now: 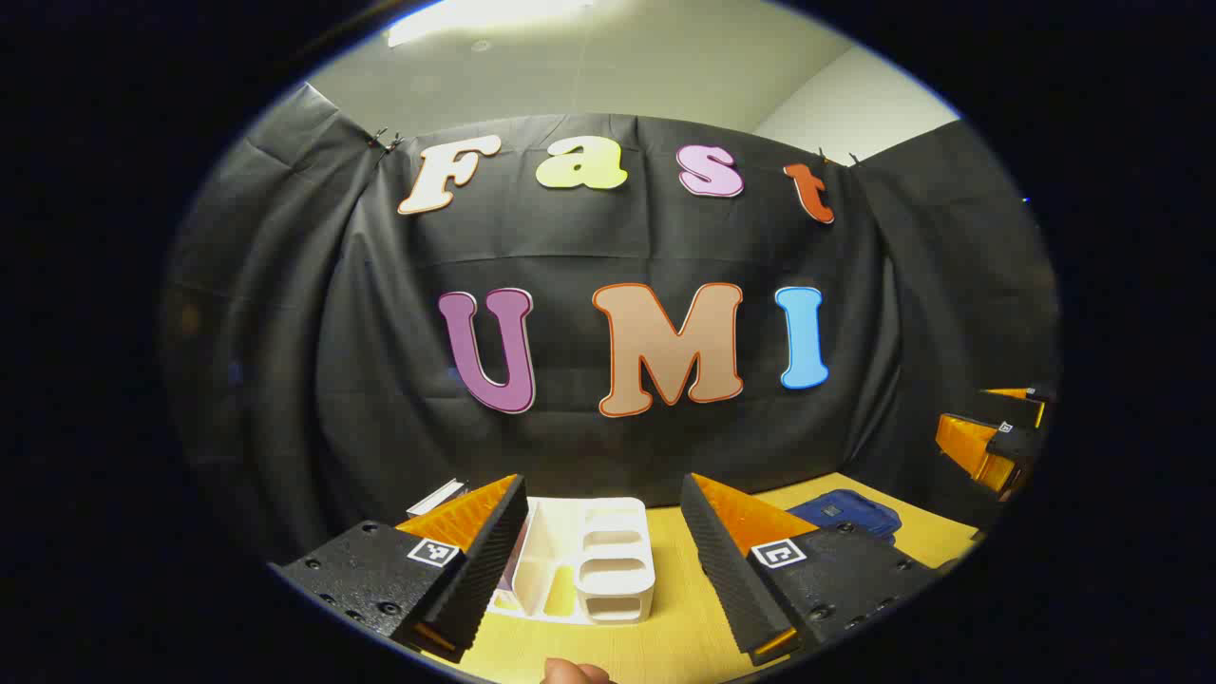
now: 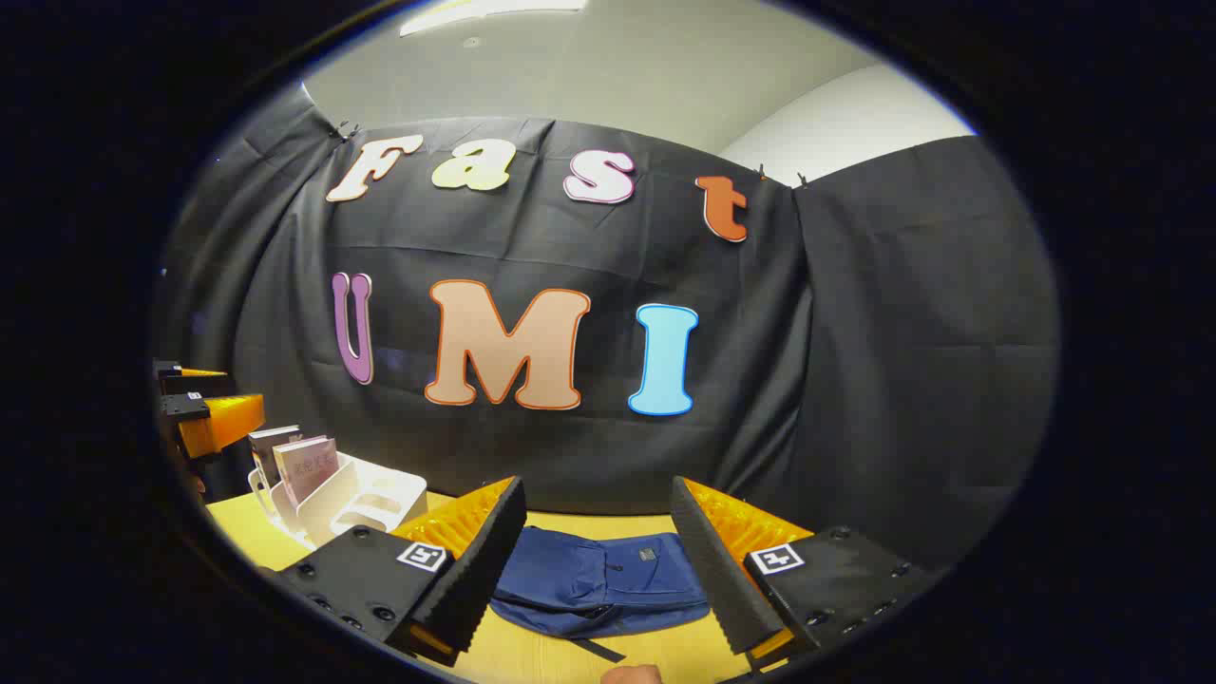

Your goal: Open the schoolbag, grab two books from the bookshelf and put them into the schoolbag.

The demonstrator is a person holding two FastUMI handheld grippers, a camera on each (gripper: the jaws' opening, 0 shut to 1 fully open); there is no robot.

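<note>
nothing done yet: schoolbag (image 2: 598, 584) lies closed on the bench (image 2: 551, 655); books (image 2: 304, 465) stand in the bookshelf (image 2: 366, 499) near its left edge. left tool (image 1: 603, 560) and right tool (image 2: 598, 560) both gape, empty.

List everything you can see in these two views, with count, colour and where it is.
schoolbag: one, dark blue, lying flat on the table, ahead of the right tool
bookshelf: one, white, on the table, ahead of the left tool
books: two, pinkish covers, standing upright in the bookshelf
table: one, yellow wood, under everything
booth wall: black cloth, behind the table
ceiling light: one, white, overhead
left tool: one, open, above the table facing the bookshelf
right tool: one, open, above the table facing the schoolbag
fingertip: one, at the bottom edge of each view
</note>
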